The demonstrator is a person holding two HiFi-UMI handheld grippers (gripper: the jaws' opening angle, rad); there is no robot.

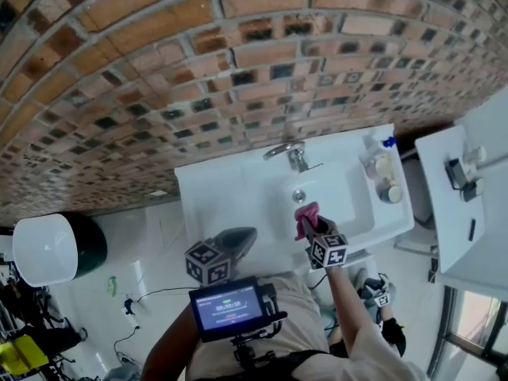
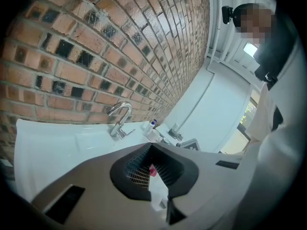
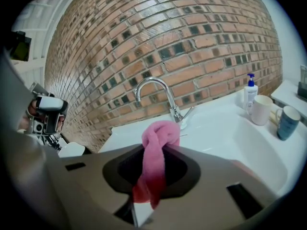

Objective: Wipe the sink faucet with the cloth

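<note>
1. On the far right of the white sink [image 3: 225,128] a pump bottle [image 3: 250,91] stands just beside a white cup [image 3: 261,110], with a blue cup [image 3: 288,122] nearer.
2. The faucet [image 3: 160,97] rises at the back edge, and the pink cloth [image 3: 158,138] bunches in front of its base in the right gripper view.
3. The right gripper [image 3: 154,153] has its jaws clamped on that cloth, over the basin's near side.
4. The left gripper [image 2: 152,150] sits low and left with its jaws pressed together on nothing.
5. A brick wall [image 1: 159,94] runs behind, the floor [image 1: 151,244] is pale, and a second white counter [image 1: 444,173] stands to the right.
6. The count is one faucet, one cloth, one bottle, two cups and two grippers.
</note>
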